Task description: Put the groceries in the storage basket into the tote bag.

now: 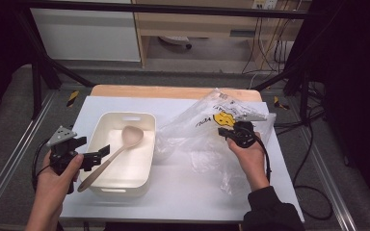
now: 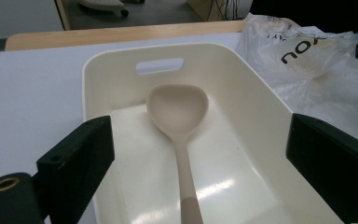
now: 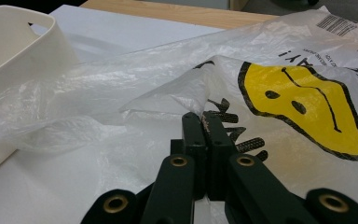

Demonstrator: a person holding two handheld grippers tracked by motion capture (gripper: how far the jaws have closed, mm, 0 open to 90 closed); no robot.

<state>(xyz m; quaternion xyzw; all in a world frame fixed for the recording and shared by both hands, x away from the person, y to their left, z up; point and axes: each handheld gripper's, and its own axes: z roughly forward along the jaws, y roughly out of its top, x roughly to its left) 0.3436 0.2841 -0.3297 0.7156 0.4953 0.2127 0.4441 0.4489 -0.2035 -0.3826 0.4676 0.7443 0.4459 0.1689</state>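
The right claw (image 3: 205, 119) is clenching a fold of the thin plastic bag (image 1: 212, 130), which is lying crumpled on the right half of the worktop (image 1: 183, 192), toward its far edge. The left claw (image 2: 200, 163) is standing wide and released at the near rim of the cream tub (image 1: 142, 118) on the left half, where the spoon (image 1: 120, 149) is lying, handle on that rim.
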